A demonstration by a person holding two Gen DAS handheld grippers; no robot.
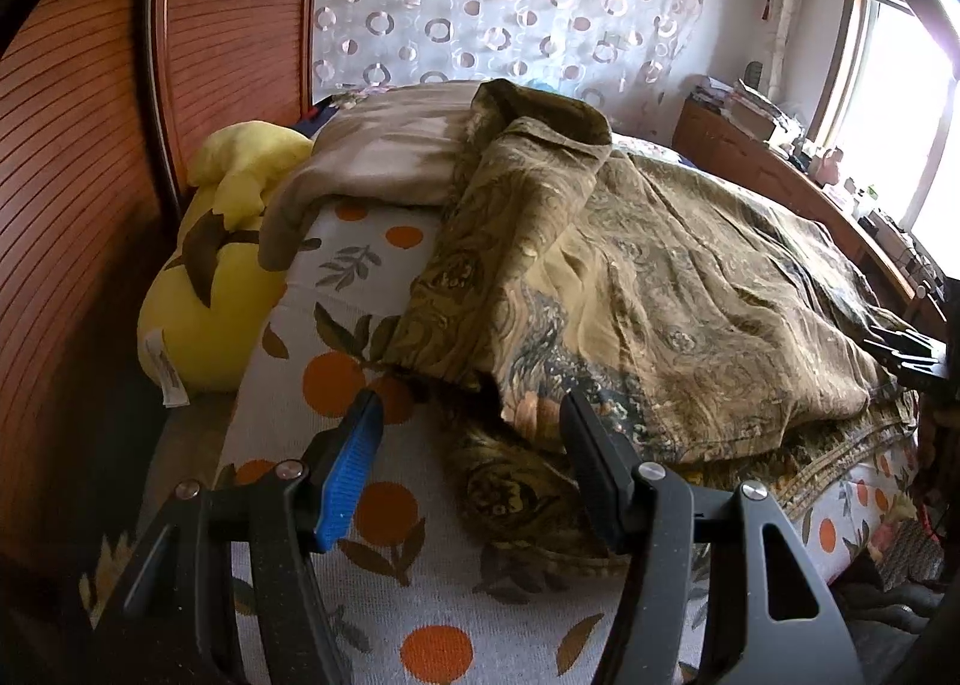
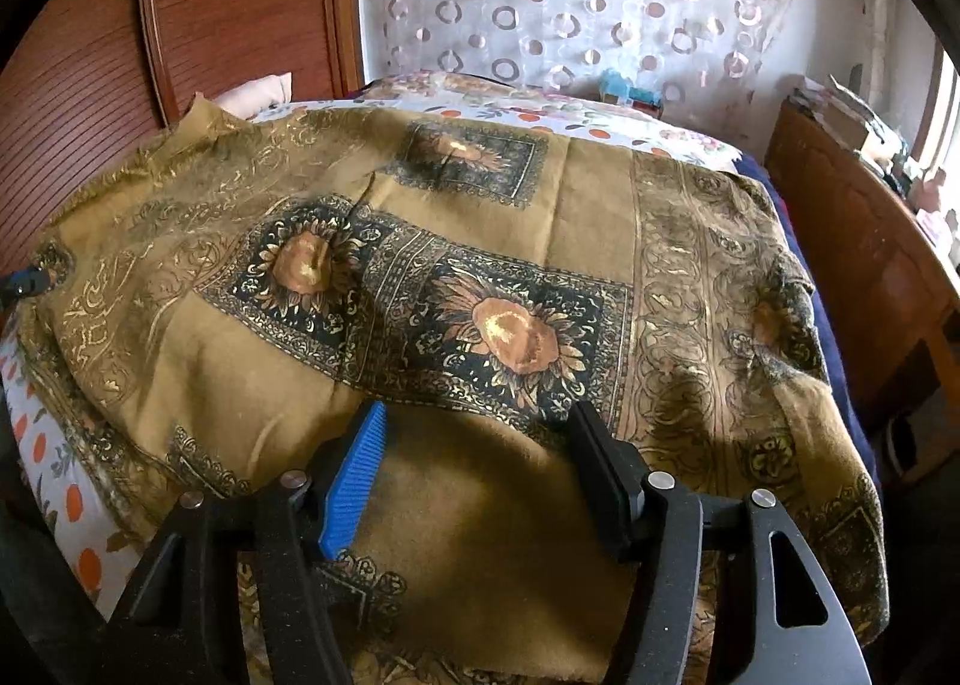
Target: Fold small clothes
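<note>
An olive-brown cloth [image 2: 480, 241] printed with dark sunflower panels lies spread over the bed. In the left wrist view the same cloth [image 1: 660, 295] is doubled over, its upper layer rumpled and a lower edge showing beneath. My left gripper [image 1: 473, 403] hovers at the cloth's near left corner, open, with cloth lying below the gap and neither pad pressing on it. My right gripper [image 2: 480, 414] stands open just above a plain brown stretch of the cloth. The other gripper shows as a dark tip at the picture edge [image 1: 906, 349] [image 2: 24, 280].
The bedsheet [image 1: 360, 505] is white with an orange fruit print. A yellow plush toy [image 1: 204, 265] and a beige folded blanket [image 1: 384, 157] lie at the bed's left. A wooden wardrobe [image 1: 78, 175] stands left, a cluttered wooden desk [image 2: 852, 241] right.
</note>
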